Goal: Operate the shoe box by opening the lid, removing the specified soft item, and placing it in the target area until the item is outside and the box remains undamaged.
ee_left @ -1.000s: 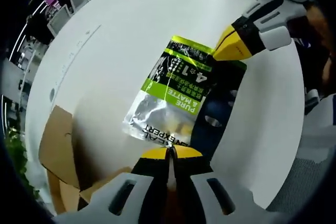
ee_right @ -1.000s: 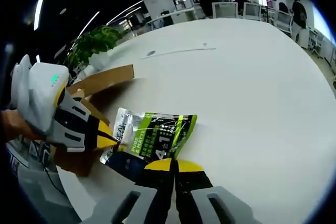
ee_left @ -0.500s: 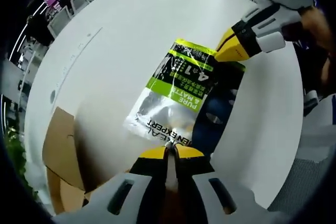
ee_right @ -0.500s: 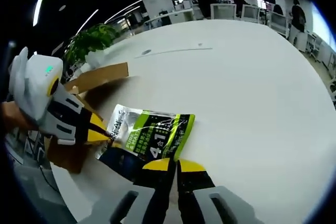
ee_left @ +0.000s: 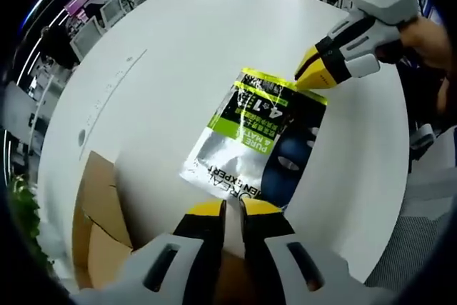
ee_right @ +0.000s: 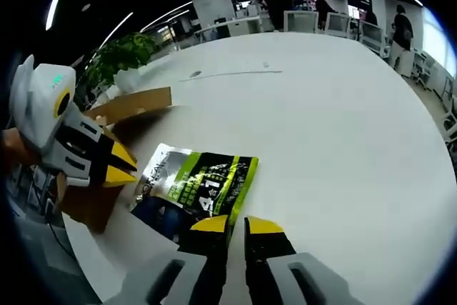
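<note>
A green and silver soft packet (ee_left: 253, 137) lies flat on the white table (ee_left: 171, 55), outside the cardboard shoe box (ee_left: 100, 226). The left gripper (ee_left: 230, 208) and right gripper (ee_right: 235, 225) each show 2 jaws slightly apart, apparently gripping nothing.

On the green and silver packet (ee_left: 251, 138) we read "PURE & MATTE", a large "4·1" and "EXPERT" along its silver end. In the right gripper view, packet (ee_right: 196, 185) shows "4·1" again.

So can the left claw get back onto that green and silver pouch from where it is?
Probably yes: the pouch lies flat on the table just ahead of the left claw, jaws slightly apart, nothing between them.
</note>
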Demonstrator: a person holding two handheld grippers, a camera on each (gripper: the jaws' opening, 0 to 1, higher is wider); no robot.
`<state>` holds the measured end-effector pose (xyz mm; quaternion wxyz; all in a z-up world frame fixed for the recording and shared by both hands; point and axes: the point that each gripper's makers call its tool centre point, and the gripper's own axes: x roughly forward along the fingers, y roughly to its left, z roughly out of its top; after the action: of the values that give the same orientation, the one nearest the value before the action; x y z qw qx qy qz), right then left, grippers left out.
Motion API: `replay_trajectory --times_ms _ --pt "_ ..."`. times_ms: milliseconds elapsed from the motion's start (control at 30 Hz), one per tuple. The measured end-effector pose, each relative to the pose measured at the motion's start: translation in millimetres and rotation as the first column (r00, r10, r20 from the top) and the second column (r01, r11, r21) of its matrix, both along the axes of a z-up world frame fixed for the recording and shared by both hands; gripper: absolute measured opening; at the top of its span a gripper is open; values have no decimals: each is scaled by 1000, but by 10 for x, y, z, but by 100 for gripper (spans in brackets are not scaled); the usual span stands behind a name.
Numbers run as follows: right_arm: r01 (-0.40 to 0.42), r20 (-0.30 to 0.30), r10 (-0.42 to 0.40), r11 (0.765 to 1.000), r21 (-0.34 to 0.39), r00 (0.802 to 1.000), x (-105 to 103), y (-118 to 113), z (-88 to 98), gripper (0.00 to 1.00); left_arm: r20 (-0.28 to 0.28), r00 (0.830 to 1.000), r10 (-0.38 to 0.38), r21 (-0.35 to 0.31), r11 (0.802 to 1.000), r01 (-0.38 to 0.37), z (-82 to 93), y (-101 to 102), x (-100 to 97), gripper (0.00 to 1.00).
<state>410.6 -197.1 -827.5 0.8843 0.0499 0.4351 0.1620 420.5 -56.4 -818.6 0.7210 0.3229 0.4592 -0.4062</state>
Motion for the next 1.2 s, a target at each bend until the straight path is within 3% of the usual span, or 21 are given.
replay_trajectory --times_ms 400,700,1200 --pt "-24 35 26 999 -32 999 -127 -10 198 12 -31 999 43 -115 992 -47 226 -113 -102 14" --pt "-51 61 53 998 -39 997 -200 -7 391 19 -2 999 35 -191 981 -35 468 -163 -155 14" --pt "-129 137 140 988 -89 981 -389 156 792 29 29 998 53 -307 951 -42 790 -90 -270 24"
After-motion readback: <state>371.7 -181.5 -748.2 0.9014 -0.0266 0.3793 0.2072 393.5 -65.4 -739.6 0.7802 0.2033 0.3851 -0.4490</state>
